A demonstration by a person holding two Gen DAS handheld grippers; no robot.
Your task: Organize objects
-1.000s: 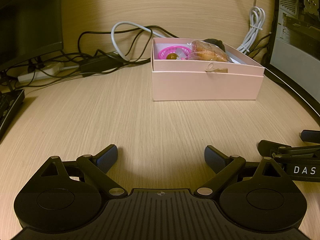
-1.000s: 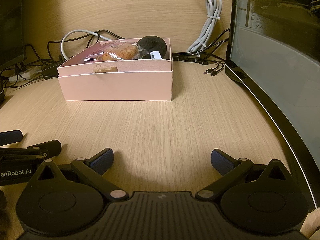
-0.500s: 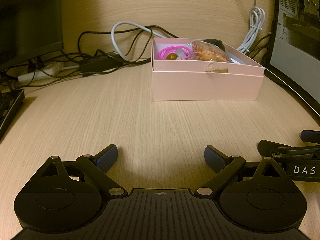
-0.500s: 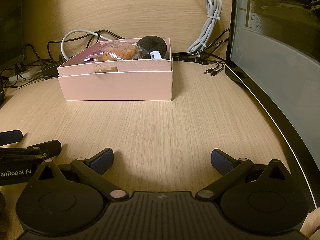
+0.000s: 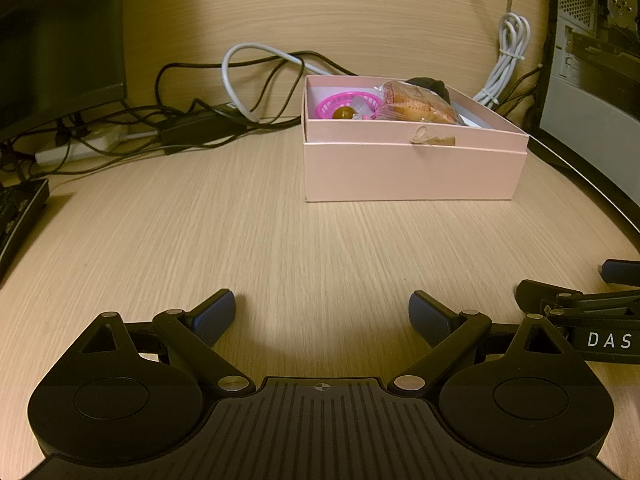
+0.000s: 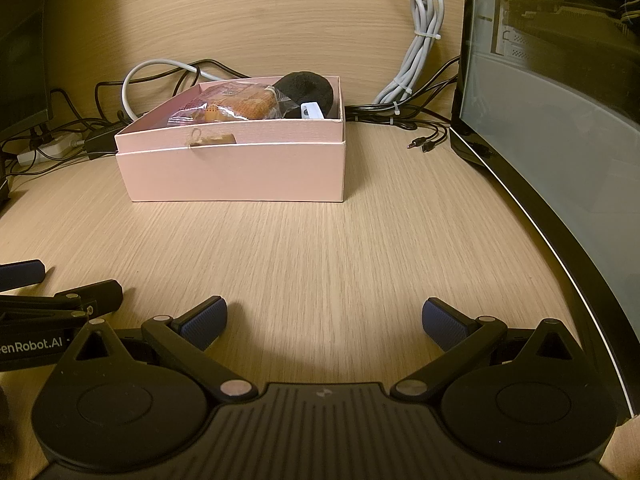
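A pink open box (image 5: 412, 172) (image 6: 240, 176) stands at the back of the wooden desk. Inside lie a pink basket (image 5: 346, 105) with a brown ball, a wrapped pastry (image 5: 416, 106) (image 6: 240, 108), a black round sponge (image 6: 306, 88) and a small white object (image 6: 312, 111). My left gripper (image 5: 322, 314) rests low near the front, open, nothing between its fingers. My right gripper (image 6: 324, 320) sits beside it to the right, open and empty as well. Each gripper shows at the edge of the other's view.
Tangled black and grey cables (image 5: 224, 116) and a white power strip (image 5: 80, 146) run behind the box. A bundled grey cable (image 6: 420, 52) hangs at the back right. A computer case with a glass panel (image 6: 560, 120) lines the right side. A monitor (image 5: 60, 40) and keyboard (image 5: 16, 212) sit left.
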